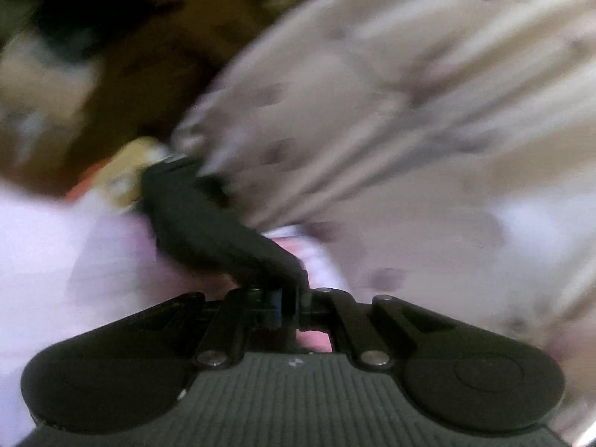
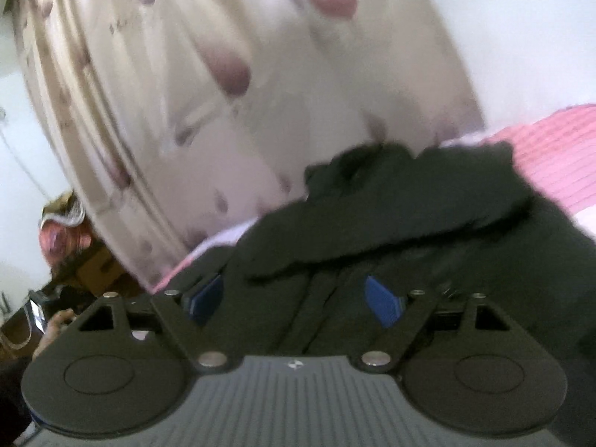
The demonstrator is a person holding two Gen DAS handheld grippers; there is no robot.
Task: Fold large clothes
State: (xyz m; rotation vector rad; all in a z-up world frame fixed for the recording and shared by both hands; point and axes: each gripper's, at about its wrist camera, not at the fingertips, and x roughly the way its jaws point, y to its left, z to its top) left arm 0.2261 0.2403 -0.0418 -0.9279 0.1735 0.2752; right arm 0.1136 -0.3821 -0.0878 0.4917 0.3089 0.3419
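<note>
Dark garment [image 2: 409,216] on the bed [image 2: 566,149], just before the right gripper [image 2: 298,298] (spotted cloth [image 2: 223,93] hanging behind, left)

A bed covered in a pink ribbed bedspread [image 2: 558,156] carries the clothes; it shows at the right edge of the right wrist view and as a blurred pale pink surface [image 1: 74,260] at the lower left of the left wrist view. A black garment [image 2: 428,205] lies directly on it, centre right, beside a beige spotted cloth [image 2: 186,93] at the upper left.
</note>
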